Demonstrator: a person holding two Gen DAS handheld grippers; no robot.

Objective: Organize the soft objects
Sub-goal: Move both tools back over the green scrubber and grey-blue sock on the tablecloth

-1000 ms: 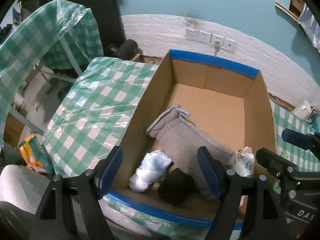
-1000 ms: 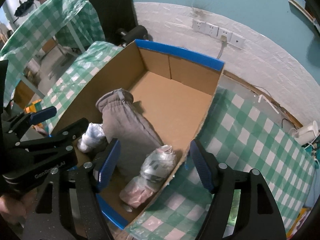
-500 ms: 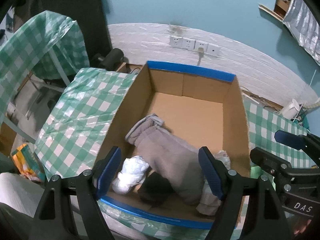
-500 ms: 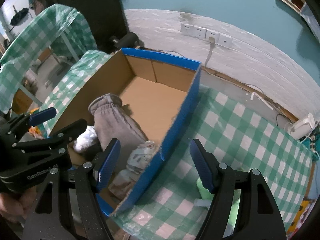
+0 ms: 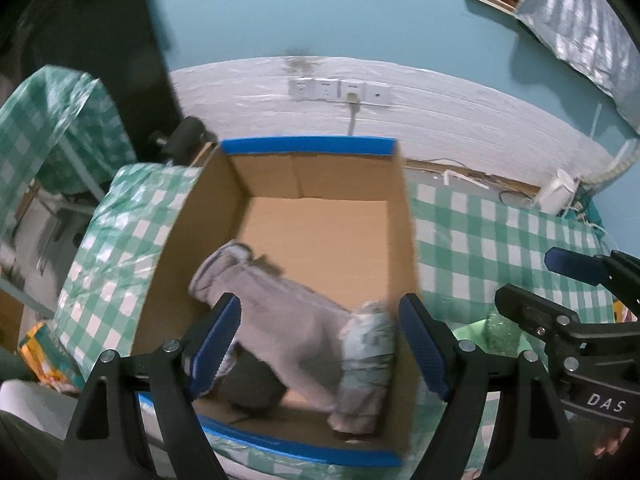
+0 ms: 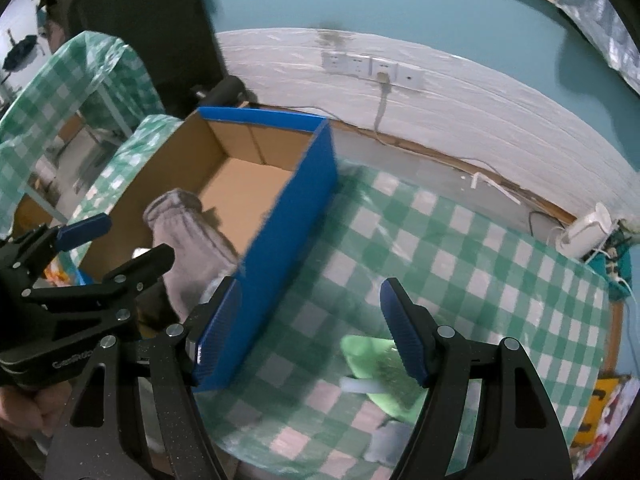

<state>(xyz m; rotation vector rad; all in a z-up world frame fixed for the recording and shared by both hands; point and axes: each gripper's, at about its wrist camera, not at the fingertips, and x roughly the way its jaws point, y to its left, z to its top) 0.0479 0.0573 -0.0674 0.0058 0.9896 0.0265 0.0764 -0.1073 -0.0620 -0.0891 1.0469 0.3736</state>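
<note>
Left gripper (image 5: 320, 344), fingers wide and empty, above grey garment (image 5: 288, 316) in box (image 5: 406, 240). Right gripper (image 6: 312, 332), fingers wide, green item (image 6: 380, 376) beneath.

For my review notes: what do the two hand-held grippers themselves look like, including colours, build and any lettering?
Both look alike. The left hand-held gripper has a matte black, speckled frame with silver screw heads and two flat, ribbed blue pads. The right hand-held gripper has the same black frame and blue pads. White lettering shows on each body: "DAS" on the right one, and on the left one a word starting with "Gen", its end cut off.
</note>
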